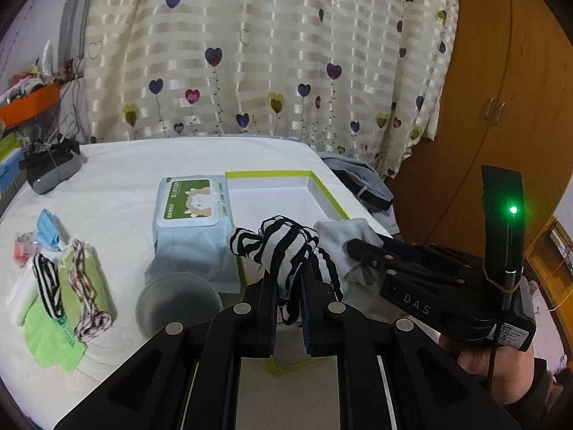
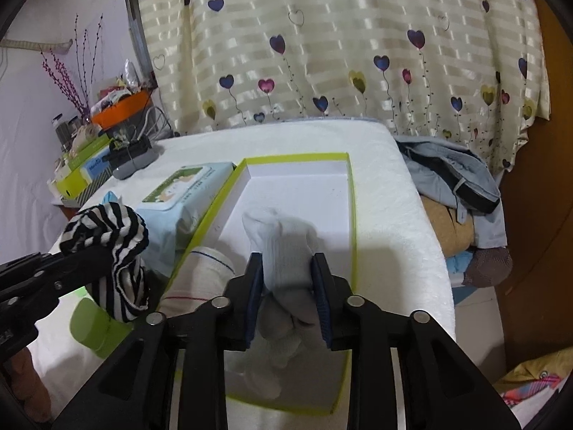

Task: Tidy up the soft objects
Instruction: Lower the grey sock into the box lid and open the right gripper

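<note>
My left gripper [image 1: 288,279] is shut on a black-and-white striped sock [image 1: 283,243] and holds it above the near left edge of the lime-rimmed white box [image 1: 322,190]. It also shows at the left of the right wrist view [image 2: 104,247]. My right gripper [image 2: 286,268] is shut on a pale grey-white sock [image 2: 283,247] and holds it over the box's white floor [image 2: 308,193]. This sock [image 1: 340,236] and the right gripper [image 1: 361,251] also show in the left wrist view. A white sock with thin coloured stripes [image 2: 200,272] lies in the box's near left part.
A wet-wipes pack [image 1: 193,215] lies left of the box. Folded green cloths and more socks [image 1: 71,286], a face mask [image 1: 50,231] and a grey bowl [image 1: 179,304] lie on the white bed cover. Clothes [image 2: 454,179] are piled at the right edge.
</note>
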`<action>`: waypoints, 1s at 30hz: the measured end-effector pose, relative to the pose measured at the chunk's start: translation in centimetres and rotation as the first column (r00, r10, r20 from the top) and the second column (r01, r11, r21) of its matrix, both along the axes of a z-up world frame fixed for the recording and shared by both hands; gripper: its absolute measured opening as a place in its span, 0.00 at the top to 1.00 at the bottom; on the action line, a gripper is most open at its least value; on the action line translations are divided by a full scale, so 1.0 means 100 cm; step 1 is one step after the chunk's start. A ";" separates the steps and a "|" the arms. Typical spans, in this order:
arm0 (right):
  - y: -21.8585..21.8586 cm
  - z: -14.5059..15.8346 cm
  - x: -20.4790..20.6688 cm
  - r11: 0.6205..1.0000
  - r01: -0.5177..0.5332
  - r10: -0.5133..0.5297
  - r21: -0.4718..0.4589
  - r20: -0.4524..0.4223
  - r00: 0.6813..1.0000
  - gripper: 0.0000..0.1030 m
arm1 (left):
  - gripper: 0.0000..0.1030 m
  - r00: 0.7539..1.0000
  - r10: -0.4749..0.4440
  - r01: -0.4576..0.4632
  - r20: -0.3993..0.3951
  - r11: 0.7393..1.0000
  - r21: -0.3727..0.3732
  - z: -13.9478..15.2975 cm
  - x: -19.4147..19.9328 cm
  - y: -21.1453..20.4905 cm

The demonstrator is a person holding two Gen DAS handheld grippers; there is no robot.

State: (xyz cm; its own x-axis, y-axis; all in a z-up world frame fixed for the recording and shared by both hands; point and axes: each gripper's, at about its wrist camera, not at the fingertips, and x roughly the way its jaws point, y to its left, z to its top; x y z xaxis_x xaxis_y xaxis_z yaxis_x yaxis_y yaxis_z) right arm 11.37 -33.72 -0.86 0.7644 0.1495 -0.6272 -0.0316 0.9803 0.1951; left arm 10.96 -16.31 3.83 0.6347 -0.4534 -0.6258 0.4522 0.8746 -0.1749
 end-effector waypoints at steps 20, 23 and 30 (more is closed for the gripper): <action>0.016 -0.016 -0.034 0.994 -0.090 0.083 -0.061 -0.108 0.991 0.77 | 0.90 1.000 -0.001 0.001 -0.011 1.000 0.005 -0.002 -0.002 -0.006; 0.020 -0.021 -0.022 0.992 -0.104 0.094 -0.075 -0.124 0.988 0.78 | 0.90 1.000 0.007 -0.007 -0.016 1.000 0.003 -0.003 0.000 -0.003; 0.012 -0.014 0.003 0.997 -0.063 0.060 -0.041 -0.067 0.996 0.78 | 0.90 1.000 -0.011 0.011 -0.029 1.000 0.008 -0.007 0.002 -0.010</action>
State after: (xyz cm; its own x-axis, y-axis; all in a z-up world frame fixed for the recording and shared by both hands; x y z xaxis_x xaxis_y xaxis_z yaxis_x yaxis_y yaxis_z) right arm 11.72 -32.57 -2.24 0.7113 0.1669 -0.6827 -0.0808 0.9844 0.1565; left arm 11.19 -17.29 3.12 0.6110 -0.4552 -0.6476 0.4567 0.8709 -0.1814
